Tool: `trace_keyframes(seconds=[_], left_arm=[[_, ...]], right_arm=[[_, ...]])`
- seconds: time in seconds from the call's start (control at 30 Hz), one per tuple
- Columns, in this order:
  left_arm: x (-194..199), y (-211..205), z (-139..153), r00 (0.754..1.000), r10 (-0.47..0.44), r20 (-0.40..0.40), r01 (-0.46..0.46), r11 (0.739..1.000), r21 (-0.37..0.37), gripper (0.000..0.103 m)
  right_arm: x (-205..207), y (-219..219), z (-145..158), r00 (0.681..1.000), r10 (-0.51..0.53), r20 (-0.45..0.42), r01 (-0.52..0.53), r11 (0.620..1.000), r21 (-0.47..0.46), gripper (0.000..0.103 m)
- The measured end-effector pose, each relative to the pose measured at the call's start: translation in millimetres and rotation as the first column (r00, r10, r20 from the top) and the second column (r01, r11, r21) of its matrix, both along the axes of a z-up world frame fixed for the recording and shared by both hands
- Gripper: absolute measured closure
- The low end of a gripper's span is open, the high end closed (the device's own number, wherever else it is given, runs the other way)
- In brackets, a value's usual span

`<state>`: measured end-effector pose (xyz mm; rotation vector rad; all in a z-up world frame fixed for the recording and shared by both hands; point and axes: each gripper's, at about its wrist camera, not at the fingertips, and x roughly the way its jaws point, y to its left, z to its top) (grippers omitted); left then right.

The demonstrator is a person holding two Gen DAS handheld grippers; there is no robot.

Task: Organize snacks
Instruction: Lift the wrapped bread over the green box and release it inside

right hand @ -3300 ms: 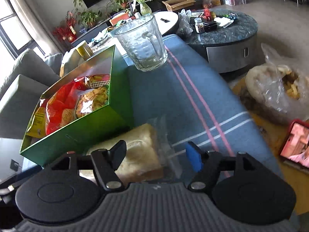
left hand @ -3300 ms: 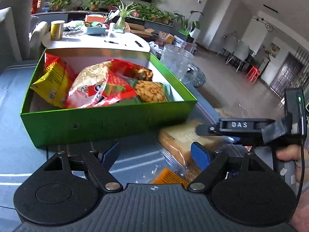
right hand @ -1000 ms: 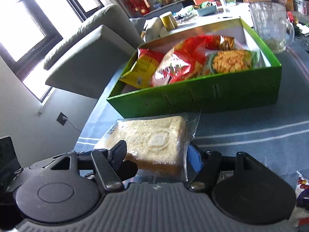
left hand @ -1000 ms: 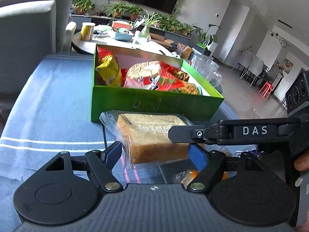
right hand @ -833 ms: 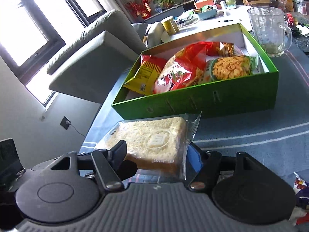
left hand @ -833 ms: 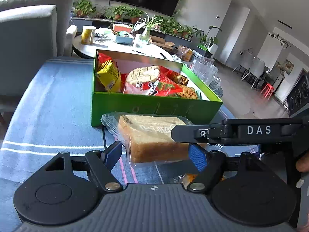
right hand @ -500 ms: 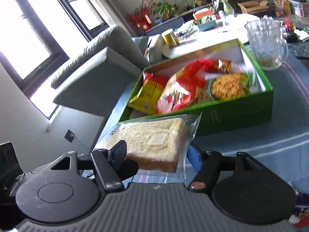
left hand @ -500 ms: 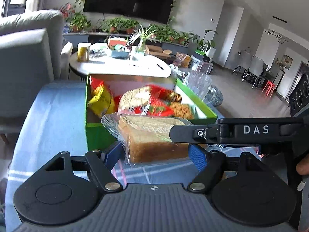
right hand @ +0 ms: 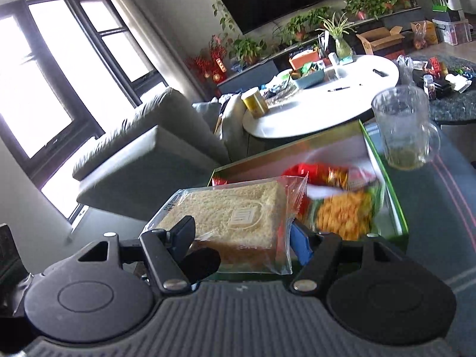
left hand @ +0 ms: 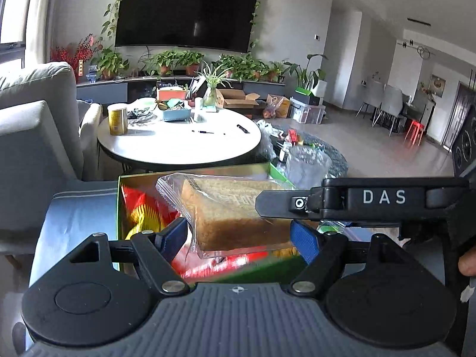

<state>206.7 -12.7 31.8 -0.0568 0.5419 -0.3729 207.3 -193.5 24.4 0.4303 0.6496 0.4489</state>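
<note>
A bagged slice of bread (left hand: 235, 214) hangs in the air over the green snack box (left hand: 119, 208). My right gripper (right hand: 241, 238) is shut on the bread (right hand: 238, 217), holding it above the box's near-left part. My left gripper (left hand: 238, 238) is open, its blue pads on either side of the bread without pressing it. The right gripper's finger (left hand: 285, 203) crosses the left wrist view at the bread's right end. The box (right hand: 398, 214) holds red and yellow snack bags (left hand: 142, 211) and a green bag of golden crackers (right hand: 345, 214).
A glass mug (right hand: 404, 131) stands on the blue striped cloth (right hand: 440, 202) right of the box. A round white table (left hand: 178, 142) with a yellow can (left hand: 117, 119) lies behind. A grey sofa (left hand: 32, 136) stands at the left.
The right gripper has lifted the bread off the cloth and carried it forward over the box. The left gripper has risen and moved forward alongside it.
</note>
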Motion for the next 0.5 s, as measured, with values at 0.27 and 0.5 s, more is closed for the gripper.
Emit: trace_keyframes(seconds=[0.27, 0.5], left_arm=[[37.4, -0.7, -5.4, 1.0, 0.009, -0.013, -0.009, 1.0, 0.012, 0.028], [72.0, -2.6, -20.4, 0.998, 0.036, -0.051, -0.033, 0.998, 0.054, 0.023]], right_arm=[[31.6, 6.9, 1.4, 0.999, -0.024, 0.029, 0.025, 0.999, -0.042, 0.038], [51.3, 15.4, -0.2, 0.997, -0.042, 0.066, 0.049, 0.993, -0.107, 0.038]])
